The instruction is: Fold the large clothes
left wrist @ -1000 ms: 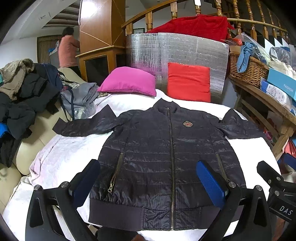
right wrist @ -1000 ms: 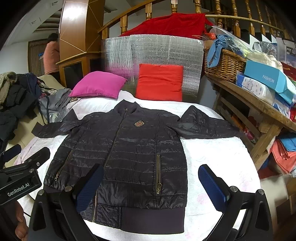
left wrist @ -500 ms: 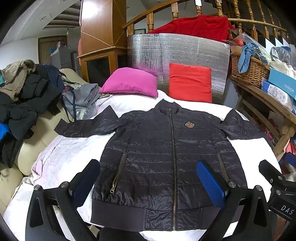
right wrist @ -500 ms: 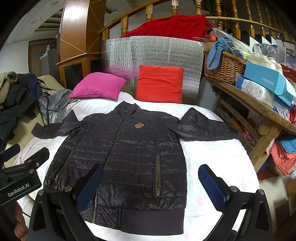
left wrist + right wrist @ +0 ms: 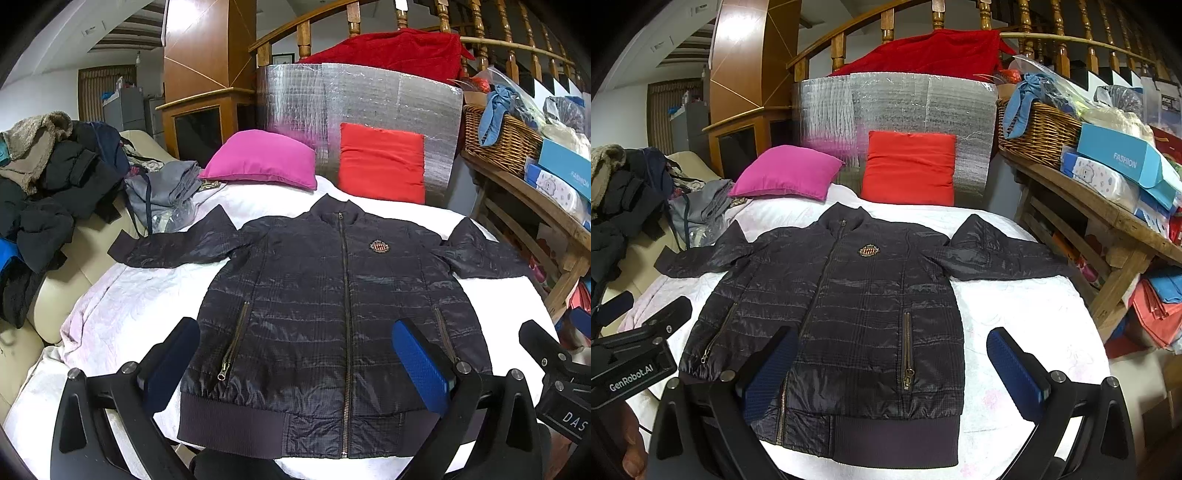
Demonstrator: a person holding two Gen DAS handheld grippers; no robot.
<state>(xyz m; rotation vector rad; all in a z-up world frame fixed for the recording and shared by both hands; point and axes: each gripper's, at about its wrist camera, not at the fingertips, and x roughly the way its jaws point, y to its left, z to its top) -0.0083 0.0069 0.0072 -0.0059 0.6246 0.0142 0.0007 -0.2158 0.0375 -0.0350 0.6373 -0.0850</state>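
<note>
Almost nothing had moved since the earlier frames: both views had only eased slightly nearer, and the left tool [image 5: 295, 360] and right tool [image 5: 894, 363] hung wide apart and empty over the hem. Beyond them the dark quilted jacket [image 5: 343, 306] lay zipped, front up, sleeves spread, on the white-covered bed [image 5: 1027, 314]; no fold looked begun, so all the folding remained.

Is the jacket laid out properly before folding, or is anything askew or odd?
Nothing stands out. The dark jacket lies flat, zipped, front up, sleeves spread on the white cover. Both claws are open above its hem.
</note>
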